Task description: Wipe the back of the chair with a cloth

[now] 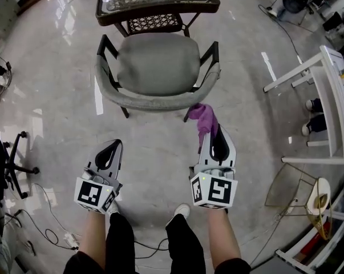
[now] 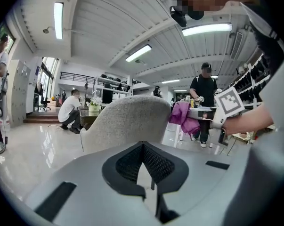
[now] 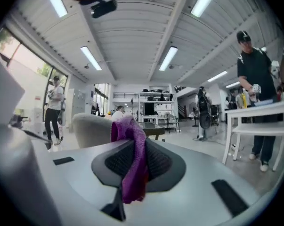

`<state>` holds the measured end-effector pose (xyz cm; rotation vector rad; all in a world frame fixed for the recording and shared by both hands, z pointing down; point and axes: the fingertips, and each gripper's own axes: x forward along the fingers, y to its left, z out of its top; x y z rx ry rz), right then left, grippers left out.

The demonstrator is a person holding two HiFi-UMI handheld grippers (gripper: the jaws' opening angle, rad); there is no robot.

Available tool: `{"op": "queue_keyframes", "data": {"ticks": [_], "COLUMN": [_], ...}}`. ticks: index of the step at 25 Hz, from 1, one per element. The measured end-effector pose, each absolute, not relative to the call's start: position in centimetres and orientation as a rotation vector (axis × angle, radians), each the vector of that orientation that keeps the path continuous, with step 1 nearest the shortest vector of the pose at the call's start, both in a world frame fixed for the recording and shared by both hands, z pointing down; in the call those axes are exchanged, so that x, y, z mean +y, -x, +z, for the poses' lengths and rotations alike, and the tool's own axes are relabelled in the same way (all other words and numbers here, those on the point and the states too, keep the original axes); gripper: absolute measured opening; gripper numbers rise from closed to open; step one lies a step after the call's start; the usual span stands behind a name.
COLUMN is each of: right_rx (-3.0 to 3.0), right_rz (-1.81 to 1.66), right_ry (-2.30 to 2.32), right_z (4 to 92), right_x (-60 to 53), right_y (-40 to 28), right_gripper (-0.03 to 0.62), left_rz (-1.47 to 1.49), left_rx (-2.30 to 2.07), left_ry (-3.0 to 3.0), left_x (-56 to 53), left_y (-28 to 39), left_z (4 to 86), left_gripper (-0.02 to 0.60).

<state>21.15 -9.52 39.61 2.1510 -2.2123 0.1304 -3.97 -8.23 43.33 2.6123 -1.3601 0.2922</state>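
Note:
A grey upholstered chair (image 1: 156,67) with black legs stands on the floor ahead of me, its curved back (image 1: 154,100) toward me. A purple cloth (image 1: 204,119) hangs from my right gripper (image 1: 216,135), which is shut on it just short of the right end of the chair back. The same cloth (image 3: 131,159) drapes between the jaws in the right gripper view, with the chair (image 3: 91,128) beyond at left. My left gripper (image 1: 110,152) is shut and empty, below the chair's left side. The chair back (image 2: 127,121) fills the middle of the left gripper view; the cloth (image 2: 184,117) shows at right.
A dark wicker table (image 1: 156,0) stands right behind the chair. A white frame table (image 1: 326,96) is at the right, an office chair base (image 1: 15,164) at the left, cables (image 1: 52,233) on the floor near my feet. Several people stand or crouch in the room.

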Motion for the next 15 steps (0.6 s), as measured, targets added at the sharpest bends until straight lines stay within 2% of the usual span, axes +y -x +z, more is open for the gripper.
{"op": "queue_keyframes", "data": {"ticks": [6,15], "right_rx": [-2.363,-2.449], "right_rz": [0.11,0.215], "right_ry": [-1.878,-1.809], "right_z": [40.2,45.4], "right_x": [-6.6,-12.2], "right_y": [-9.0,5.3], "right_gripper": [0.072,0.072], "left_rz": [0.238,0.324], "left_rx": [-1.404,-1.499], "left_ry": [-2.592,-2.563], "left_x": [-8.8,-7.7], "left_y": [9.0,21.5], "left_z": [41.8,44.1], "left_gripper": [0.009,0.009]}}
